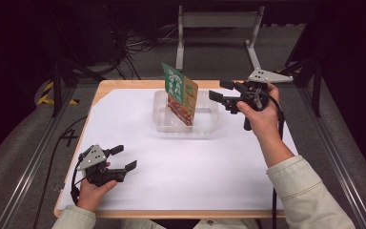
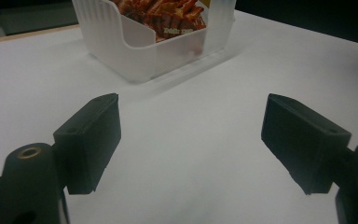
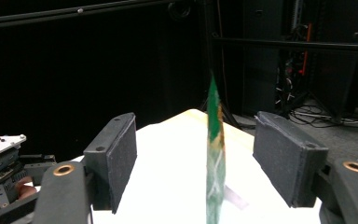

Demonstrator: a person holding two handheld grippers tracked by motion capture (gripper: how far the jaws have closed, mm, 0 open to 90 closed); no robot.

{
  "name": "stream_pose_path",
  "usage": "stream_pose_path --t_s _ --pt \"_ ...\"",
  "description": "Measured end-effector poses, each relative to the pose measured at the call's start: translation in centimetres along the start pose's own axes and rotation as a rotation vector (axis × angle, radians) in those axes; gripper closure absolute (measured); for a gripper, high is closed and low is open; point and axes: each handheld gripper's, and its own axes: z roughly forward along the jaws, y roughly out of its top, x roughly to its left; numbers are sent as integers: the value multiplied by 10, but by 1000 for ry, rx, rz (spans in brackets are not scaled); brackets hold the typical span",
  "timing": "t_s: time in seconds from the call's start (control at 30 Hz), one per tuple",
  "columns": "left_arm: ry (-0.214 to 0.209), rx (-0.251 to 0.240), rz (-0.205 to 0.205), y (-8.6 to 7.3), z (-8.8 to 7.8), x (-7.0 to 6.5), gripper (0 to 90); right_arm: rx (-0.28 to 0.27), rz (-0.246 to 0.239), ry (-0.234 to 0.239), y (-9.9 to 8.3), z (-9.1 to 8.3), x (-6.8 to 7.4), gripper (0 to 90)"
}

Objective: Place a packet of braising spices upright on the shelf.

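My right gripper had its fingers spread wide with nothing held between them. In the right gripper view the green snack packet stood edge-on in the gap between the two pads, farther out than their tips and touching neither one. From the high view that packet rose tilted out of a clear plastic tray, its top leaning away from my right fingers, which hung above the desk just beside the tray's near end. My right hand gripped the handle behind them, with the grey plate on top and the cable trailing down along my sleeve.

My left gripper also had its fingers wide apart and empty, hovering low over the white sheet that covered the desk. Straight ahead of these fingers, well apart from them, stood the clear tray, and through its cut-out wall I could see the lower, red-printed part of the packet resting inside. My left hand held that gripper near the front corner of the desk, far from my right fingers.

Beyond the far edge of the desk were a grey metal frame and loose cables on the floor.
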Motion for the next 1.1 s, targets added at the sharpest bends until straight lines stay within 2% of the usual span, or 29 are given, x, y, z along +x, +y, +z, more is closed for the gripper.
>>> stream_pose_path --t_s 0.27,0.4,0.57,0.97,1.1 --pt "1 2 0 0 0 0 207 2 -5 -29 -5 -24 -6 299" --pt "4 4 -5 0 0 0 207 15 -39 -54 -8 -37 -5 292" --pt "18 8 -9 -3 -6 -1 207 25 -71 -46 -14 -50 1 280" --pt "36 6 -13 -5 -14 -2 205 49 -107 -48 -50 -77 3 268" --pt "38 3 -16 -5 -14 -2 205 84 -156 -49 -63 -85 3 278"
